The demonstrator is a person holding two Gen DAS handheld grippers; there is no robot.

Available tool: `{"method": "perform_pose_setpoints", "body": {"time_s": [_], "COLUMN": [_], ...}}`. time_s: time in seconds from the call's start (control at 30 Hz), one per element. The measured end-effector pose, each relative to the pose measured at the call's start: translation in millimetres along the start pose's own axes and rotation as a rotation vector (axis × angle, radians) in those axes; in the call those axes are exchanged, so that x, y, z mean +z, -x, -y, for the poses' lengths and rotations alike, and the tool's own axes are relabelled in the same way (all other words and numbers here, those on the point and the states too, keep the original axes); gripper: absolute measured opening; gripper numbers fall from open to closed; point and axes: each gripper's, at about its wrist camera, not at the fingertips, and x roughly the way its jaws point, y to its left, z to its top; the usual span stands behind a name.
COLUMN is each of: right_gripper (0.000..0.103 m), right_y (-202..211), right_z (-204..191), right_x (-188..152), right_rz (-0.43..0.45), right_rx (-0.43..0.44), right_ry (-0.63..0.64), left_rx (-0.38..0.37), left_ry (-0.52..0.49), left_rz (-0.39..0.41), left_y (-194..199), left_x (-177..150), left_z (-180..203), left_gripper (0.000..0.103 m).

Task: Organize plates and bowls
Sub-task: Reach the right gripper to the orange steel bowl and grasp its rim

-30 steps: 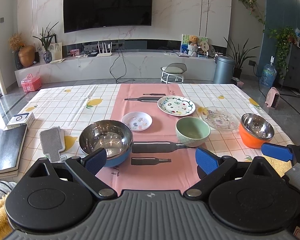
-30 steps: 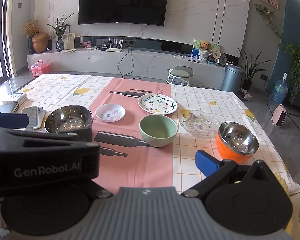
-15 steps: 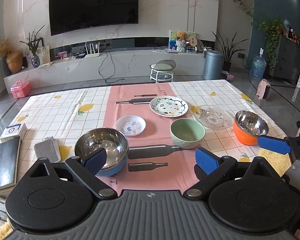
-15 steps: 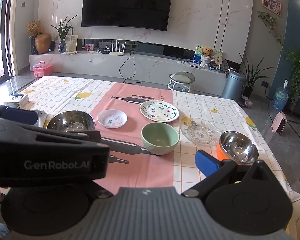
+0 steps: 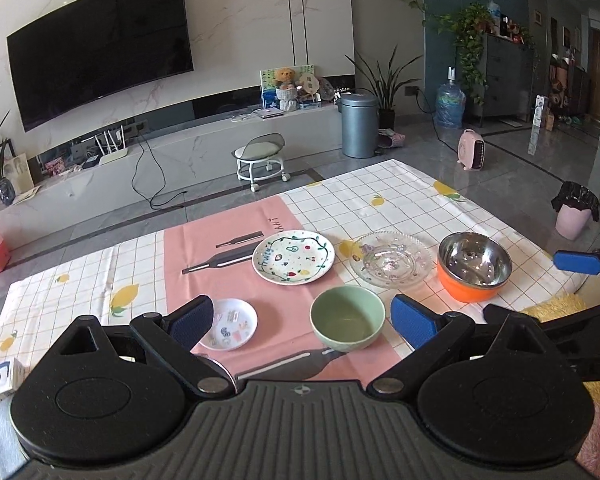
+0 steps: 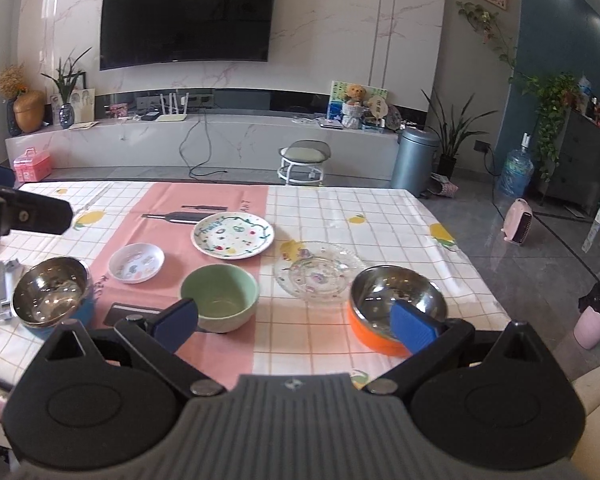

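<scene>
1. Left wrist view: the left gripper (image 5: pixel 302 318) has its blue-padded fingers (image 5: pixel 410 320) spread wide with nothing between them, held above the near edge of the counter (image 5: pixel 420 196).
2. Between those fingers sit the green bowl (image 5: pixel 347 317) and, to its left, the small white dish (image 5: pixel 229 324) with printed pictures; the left finger overlaps that dish's edge in the view, though I cannot tell whether they touch.
3. Beyond them lies the painted white plate (image 5: pixel 293 255), with the clear glass plate (image 5: pixel 392 259) just beside it on the right.
4. The orange bowl (image 5: pixel 474 266) with a steel lining stands to the right of the glass plate, apart from it, and the right gripper's blue pad (image 5: pixel 578 263) shows near the right edge.
5. Right wrist view: the right gripper (image 6: pixel 296 324) also has its fingers (image 6: pixel 414 326) spread and empty, one pad in front of the orange bowl (image 6: pixel 392 312), the other in front of the green bowl (image 6: pixel 219 296).
6. The blue bowl (image 6: pixel 52 300) with a steel lining stands at the left of the counter, near the small white dish (image 6: pixel 137 263).
7. The painted white plate (image 6: pixel 233 235) and the clear glass plate (image 6: pixel 318 274) lie farther back, all dishes separate and upright.
</scene>
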Motion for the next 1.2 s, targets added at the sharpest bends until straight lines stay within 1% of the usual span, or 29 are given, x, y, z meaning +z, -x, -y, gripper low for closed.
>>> {"method": "perform_pose_setpoints", "body": {"time_s": [0.03,0.1,0.23,0.4,0.47,0.53,0.57,0.63,0.7,0.8,0.93,1.07,1.2], "right_gripper": [0.1,0.1,0.1,0.1,0.1,0.1,0.1,0.1,0.1,0.1,0.1,0.1,0.1], "right_y": [-4,-14,-38,-64,-75,-92,-100,-119,-135,-159,-188,-201,-205], "right_z": [8,25,55,84,95,108,114,130,145,159,169,181,194], "right_x": [3,11,36,74,85,94,95,92,80,54,26,11,2], "right_rz": [0.001,0.003,0.012,0.022,0.019,-0.008,-0.029,-0.076,-0.11,-0.168,-0.244,-0.274,-0.277], "right_rx": [-0.015,-0.058,-0.173,-0.229,-0.27,-0.32,-0.335,-0.36,-0.376,-0.357,-0.3,-0.25,-0.236], "right_ry": [-0.005,-0.017,-0.033,-0.089,-0.099,-0.115,-0.13,-0.182,-0.246,-0.33,-0.375,-0.426,-0.496], "left_rx": [0.003,-0.014,-0.093,-0.137,-0.162,-0.192,-0.219,-0.249,-0.25,-0.234,-0.221,-0.215,-0.23], "left_ry": [0.0,-0.005,-0.006,-0.001,0.001,0.021,0.035,0.046,0.049,0.053,0.084,0.086,0.106], "left_rz": [-0.003,-0.016,-0.029,-0.025,-0.022,-0.051,-0.081,-0.155,-0.204,-0.235,-0.263,-0.321,-0.394], "left_y": [-6,-19,-39,-72,-87,-103,-112,-130,-147,-169,-195,-219,-233], "left_x": [5,17,44,76,84,90,92,93,93,92,91,88,79], "left_z": [1,3,7,27,35,41,44,48,54,60,66,75,80], "left_gripper": [0.103,0.103,0.103,0.103,0.103,0.103,0.103,0.103,0.103,0.103,0.103,0.103,0.103]}}
